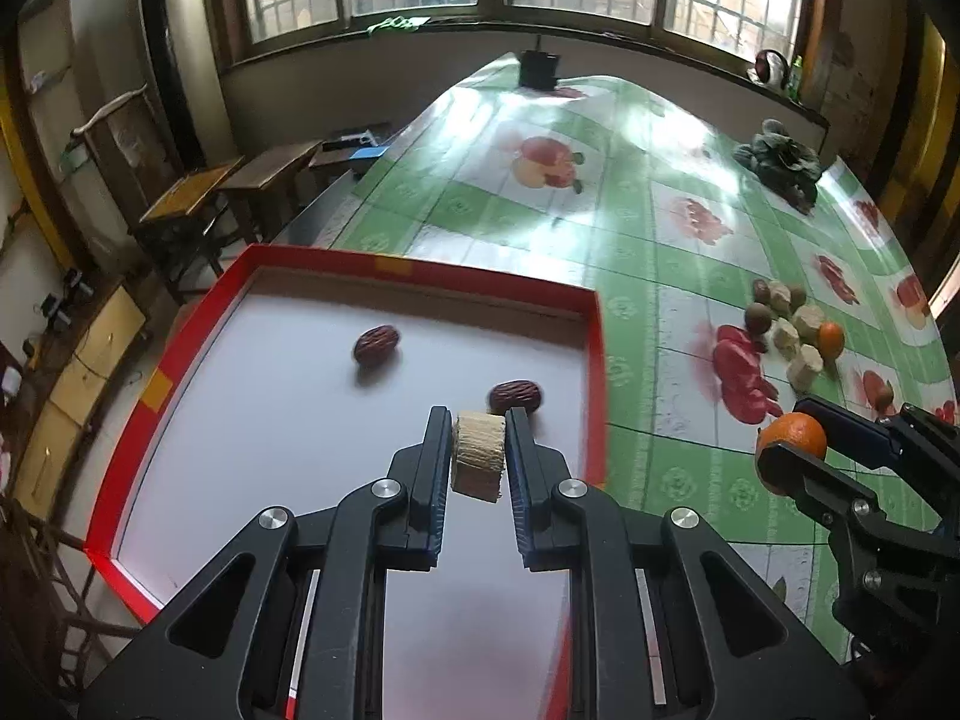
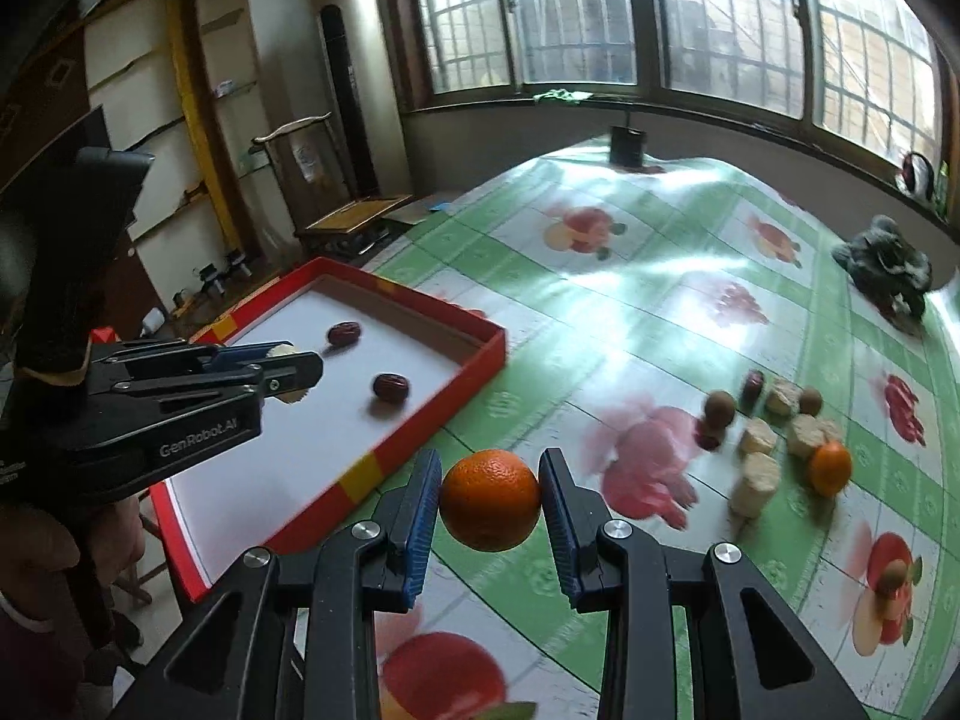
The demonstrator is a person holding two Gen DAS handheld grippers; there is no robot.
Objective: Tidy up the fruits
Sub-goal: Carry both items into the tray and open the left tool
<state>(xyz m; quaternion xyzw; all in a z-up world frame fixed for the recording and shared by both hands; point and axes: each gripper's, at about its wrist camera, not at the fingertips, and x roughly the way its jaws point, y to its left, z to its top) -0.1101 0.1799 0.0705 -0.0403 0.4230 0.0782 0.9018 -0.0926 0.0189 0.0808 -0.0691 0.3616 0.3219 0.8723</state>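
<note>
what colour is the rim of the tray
Red, with a few yellow patches, around a white floor; the tray rim shows best in the left wrist view.

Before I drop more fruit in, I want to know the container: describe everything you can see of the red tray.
The red tray is a shallow rectangular box, seemingly cardboard, with low red walls, yellow patches on its rim and a plain white floor. It sits flat at the table's left edge on the green fruit-print cloth. Two dark red dates lie inside, apart from each other.
</note>
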